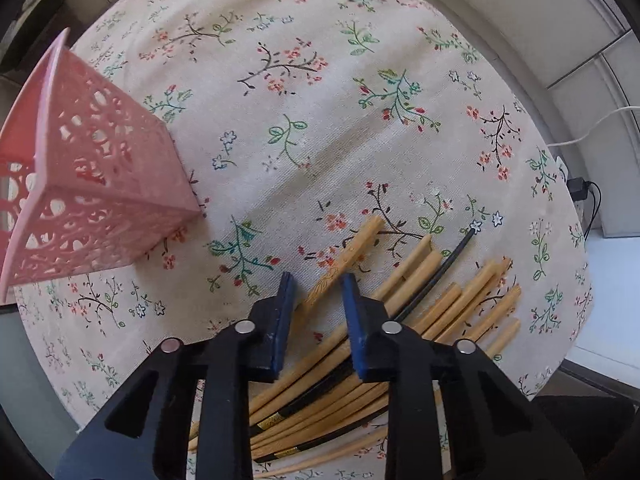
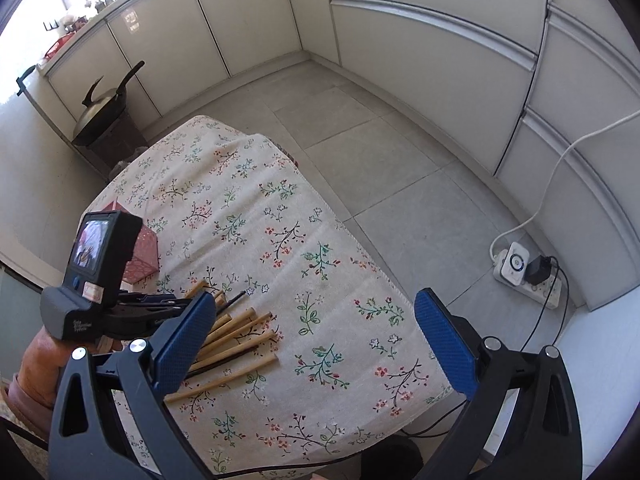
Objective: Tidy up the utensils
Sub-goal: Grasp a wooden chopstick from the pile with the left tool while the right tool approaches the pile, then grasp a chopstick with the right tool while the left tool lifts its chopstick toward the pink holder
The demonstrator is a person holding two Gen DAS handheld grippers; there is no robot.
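Note:
Several bamboo chopsticks [image 1: 444, 300] and a few black ones [image 1: 436, 276] lie in a loose pile on the floral tablecloth [image 1: 304, 128]. My left gripper [image 1: 318, 284] hovers low over the pile with its jaws partly apart around one bamboo chopstick [image 1: 344, 258]; whether the blue pads touch it is unclear. A pink perforated holder [image 1: 96, 184] stands to the left. My right gripper [image 2: 316, 324] is wide open and empty above the table, right of the pile [image 2: 240, 336]. The holder [image 2: 144, 256] and the left gripper's body [image 2: 100, 276] show in the right wrist view.
The small table's cloth edge [image 2: 392, 284] drops to a tiled floor. A power strip with plugs [image 2: 528, 276] and a white cable lie on the floor at right. A wok [image 2: 104, 108] sits on a stand beyond the table.

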